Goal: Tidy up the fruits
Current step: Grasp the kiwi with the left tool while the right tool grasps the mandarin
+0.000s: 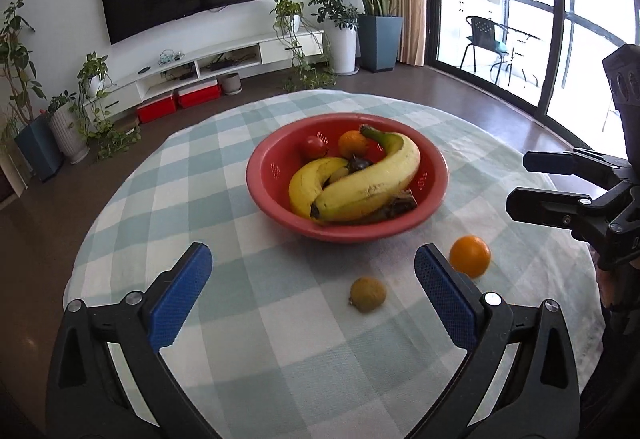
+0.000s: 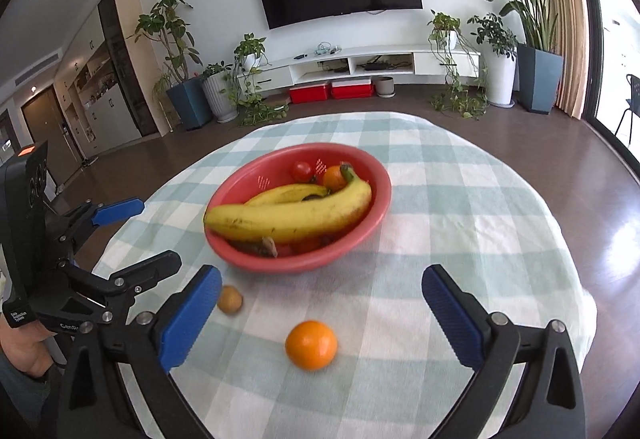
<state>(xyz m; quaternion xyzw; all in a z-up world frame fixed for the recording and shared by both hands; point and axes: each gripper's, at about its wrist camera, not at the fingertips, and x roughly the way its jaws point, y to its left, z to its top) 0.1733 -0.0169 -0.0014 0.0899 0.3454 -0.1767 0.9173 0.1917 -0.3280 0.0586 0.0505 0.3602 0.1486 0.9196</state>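
Right under my hands, on the checked cloth of the surface (image 2: 440,199), two fruits are left out! My right gripper (image 2: 320,313) has its fingers spread wide and empty, and the loose orange (image 2: 311,345) sits on the cloth right between them, touched by neither pad. My left gripper (image 1: 312,279) is just as wide open, holding nothing; the small brown kiwi (image 1: 368,294) lies between its fingers, nearer the right-hand one.

A little further out, the red bowl (image 1: 264,179) stands on the cloth, near both loose fruits but apart from them. It's already well stocked: two bananas (image 1: 372,179) curled across the middle, a second orange (image 1: 352,144) and a tomato (image 1: 314,147) tucked behind them, plus a few dark bits I can't identify.

So I reckon this is the pick-up step for the last stragglers. Next call: drop the right fingers lower round the orange, keep it centred, close gently since it's round and will roll, then lift clear of the rim and set it in a gap beside the bananas. The kiwi waits for the left.

Beyond, the room: plants, television, window.
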